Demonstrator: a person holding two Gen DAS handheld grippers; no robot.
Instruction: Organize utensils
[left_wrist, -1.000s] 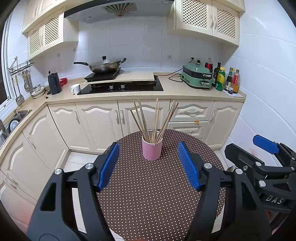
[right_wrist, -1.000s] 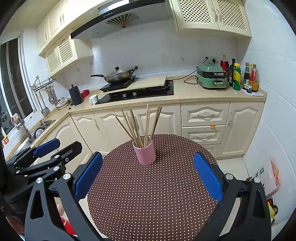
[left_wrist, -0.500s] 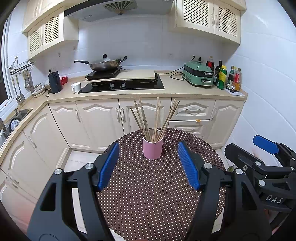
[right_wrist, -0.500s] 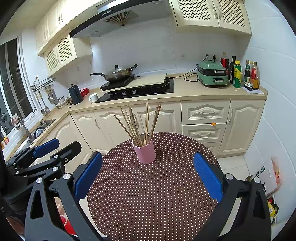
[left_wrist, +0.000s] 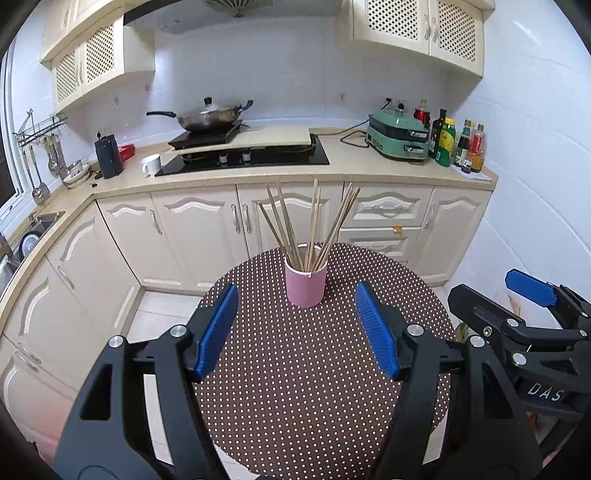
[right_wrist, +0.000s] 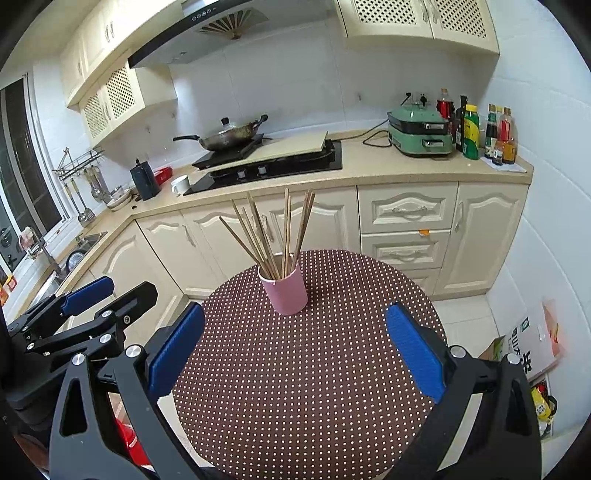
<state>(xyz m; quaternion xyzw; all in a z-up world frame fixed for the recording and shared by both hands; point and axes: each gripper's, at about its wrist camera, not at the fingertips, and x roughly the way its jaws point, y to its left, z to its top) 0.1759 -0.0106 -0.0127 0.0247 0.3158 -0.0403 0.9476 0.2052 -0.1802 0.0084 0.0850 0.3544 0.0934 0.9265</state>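
I see the chopsticks (left_wrist: 312, 225) standing tips-down in the pink cup (left_wrist: 306, 282), long axes near vertical, tops fanned out left and right; cup sits upright toward the far side of the dotted round table (left_wrist: 314, 373); kitchen counter (left_wrist: 354, 162) with wok (left_wrist: 207, 118) and green cooker (left_wrist: 399, 136) well behind it; my left gripper (left_wrist: 299, 332) hovers over the table short of the cup, jaws wide apart, holding nothing; right gripper (right_wrist: 295, 350) same, beside it, wide and empty.

Even, bright overhead light throughout; soft shadows only. Both views sharp centrally, with strong fisheye bending and dark vignetting at the corners.
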